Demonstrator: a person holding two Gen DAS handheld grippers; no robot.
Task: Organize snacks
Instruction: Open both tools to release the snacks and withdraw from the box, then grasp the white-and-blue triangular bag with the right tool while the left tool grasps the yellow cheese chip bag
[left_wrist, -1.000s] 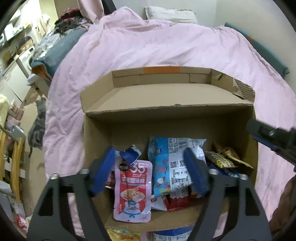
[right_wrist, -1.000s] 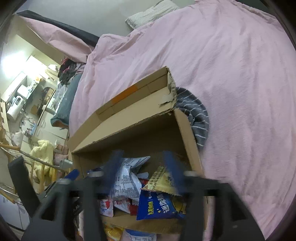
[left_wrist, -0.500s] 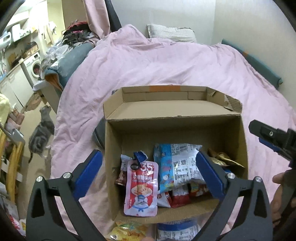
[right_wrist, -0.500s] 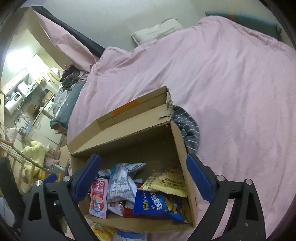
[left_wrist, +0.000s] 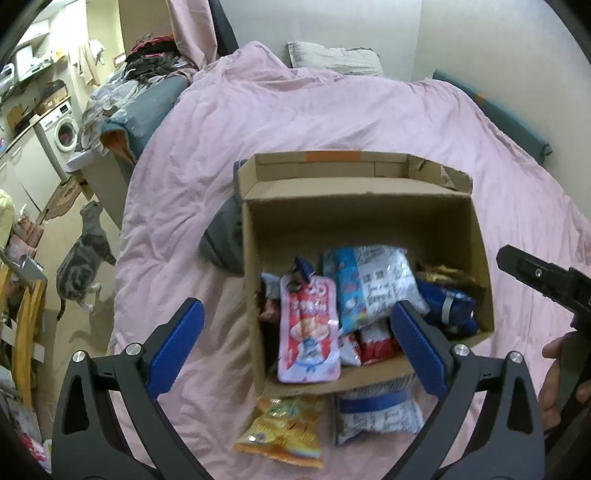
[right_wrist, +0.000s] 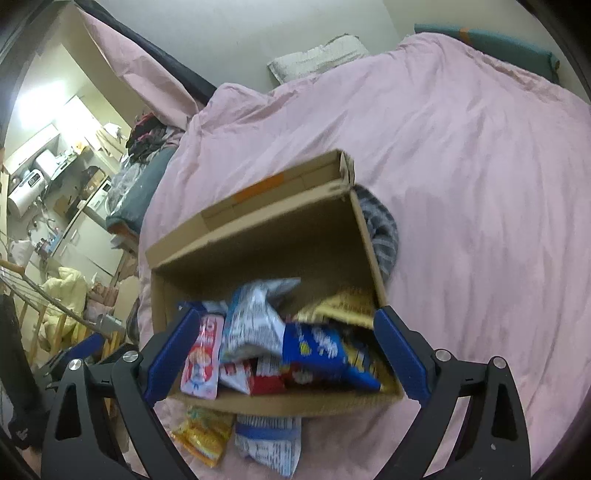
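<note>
Left gripper (left_wrist: 295, 347) and right gripper (right_wrist: 284, 350) — both wide-jawed, empty.

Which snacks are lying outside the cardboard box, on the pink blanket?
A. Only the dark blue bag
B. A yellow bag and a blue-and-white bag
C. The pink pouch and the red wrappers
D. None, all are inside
B: the yellow bag and the blue-and-white bag lie on the blanket just in front of the box.
</note>
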